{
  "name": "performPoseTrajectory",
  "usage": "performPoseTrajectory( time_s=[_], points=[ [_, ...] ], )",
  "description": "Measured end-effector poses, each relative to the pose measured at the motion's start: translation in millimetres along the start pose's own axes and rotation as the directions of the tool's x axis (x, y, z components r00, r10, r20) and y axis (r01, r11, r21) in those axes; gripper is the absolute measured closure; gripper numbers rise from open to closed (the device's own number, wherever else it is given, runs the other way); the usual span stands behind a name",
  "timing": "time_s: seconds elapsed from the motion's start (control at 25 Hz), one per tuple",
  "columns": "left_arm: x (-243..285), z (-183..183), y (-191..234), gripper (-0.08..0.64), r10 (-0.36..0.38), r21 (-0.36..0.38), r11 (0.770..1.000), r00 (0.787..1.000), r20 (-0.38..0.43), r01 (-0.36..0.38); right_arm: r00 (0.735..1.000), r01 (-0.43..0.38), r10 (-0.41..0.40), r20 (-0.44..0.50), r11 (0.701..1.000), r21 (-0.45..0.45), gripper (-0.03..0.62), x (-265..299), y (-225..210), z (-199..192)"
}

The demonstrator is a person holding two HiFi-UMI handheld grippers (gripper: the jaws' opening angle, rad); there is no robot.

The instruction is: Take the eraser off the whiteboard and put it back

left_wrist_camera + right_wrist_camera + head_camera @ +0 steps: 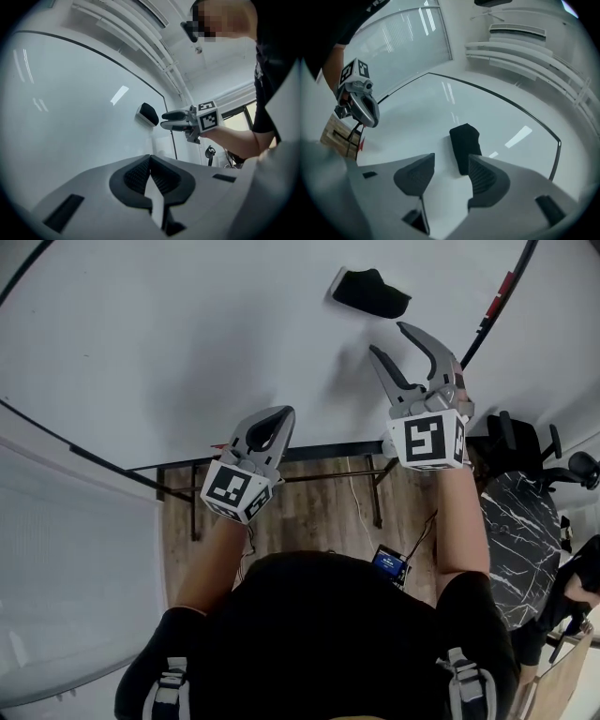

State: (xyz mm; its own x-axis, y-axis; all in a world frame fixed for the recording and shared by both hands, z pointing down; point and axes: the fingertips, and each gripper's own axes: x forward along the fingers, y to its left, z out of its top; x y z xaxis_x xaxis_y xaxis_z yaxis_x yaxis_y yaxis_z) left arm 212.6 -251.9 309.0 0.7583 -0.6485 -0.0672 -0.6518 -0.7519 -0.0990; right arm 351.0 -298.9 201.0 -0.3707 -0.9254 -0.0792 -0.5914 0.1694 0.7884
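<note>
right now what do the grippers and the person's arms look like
The left gripper and right gripper are grey plastic with curved jaws and dark ribbed pads. Each carries a white cube with black square markers. The person wears a black short-sleeved top.

Head view: the camera on my head looks steeply down along the whiteboard (187, 334), over my left gripper (284, 414) and right gripper (388, 338), with the eraser (370, 292) beyond them. Left gripper view: the camera rides on my left gripper, near the whiteboard, and faces along its jaws toward my right gripper. Right gripper view: the camera faces the eraser from close by. All three views share the eraser and the whiteboard around it.
</note>
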Motion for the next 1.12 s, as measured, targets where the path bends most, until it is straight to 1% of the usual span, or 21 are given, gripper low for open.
performPoseTrajectory(
  time_s=[0.12, 0.28, 0.4, 0.6, 0.8, 0.92, 1.12],
  points=[
    [-1, -3, 3, 0.555, 0.021, -0.01, 1.0, 1.0, -0.004, -0.021, 1.0, 0.02, -0.019, 0.004, 0.998, -0.06, 0.341, 13, -15, 6],
    [-2, -6, 6, 0.555, 0.041, -0.014, 0.999, 0.999, -0.015, -0.041, 1.0, 0.008, -0.007, 0.003, 0.994, -0.11, 0.278, 33, -31, 15],
    [-2, -7, 9, 0.555, 0.052, -0.009, 0.999, 0.998, -0.019, -0.053, 1.0, 0.001, -0.001, 0.0, 0.989, -0.145, 0.268, 44, -36, 20],
    [-2, -6, 14, 0.557, 0.066, -0.008, 0.998, 0.998, -0.017, -0.066, 1.0, -0.022, 0.021, -0.007, 0.986, -0.165, 0.272, 56, -30, 21],
    [-4, -2, 18, 0.557, 0.069, -0.012, 0.998, 0.998, -0.005, -0.069, 1.0, -0.001, -0.005, -0.031, 0.981, -0.192, 0.303, 65, -31, 20],
    [-3, -2, 21, 0.557, 0.073, 0.006, 0.997, 0.997, -0.004, -0.073, 0.999, 0.0, -0.007, -0.034, 0.977, -0.211, 0.341, 67, -30, 19],
    [0, -2, 16, 0.557, 0.068, 0.048, 0.997, 0.998, -0.013, -0.068, 0.999, -0.006, -0.004, -0.045, 0.972, -0.235, 0.357, 64, -30, 20]
  ],
)
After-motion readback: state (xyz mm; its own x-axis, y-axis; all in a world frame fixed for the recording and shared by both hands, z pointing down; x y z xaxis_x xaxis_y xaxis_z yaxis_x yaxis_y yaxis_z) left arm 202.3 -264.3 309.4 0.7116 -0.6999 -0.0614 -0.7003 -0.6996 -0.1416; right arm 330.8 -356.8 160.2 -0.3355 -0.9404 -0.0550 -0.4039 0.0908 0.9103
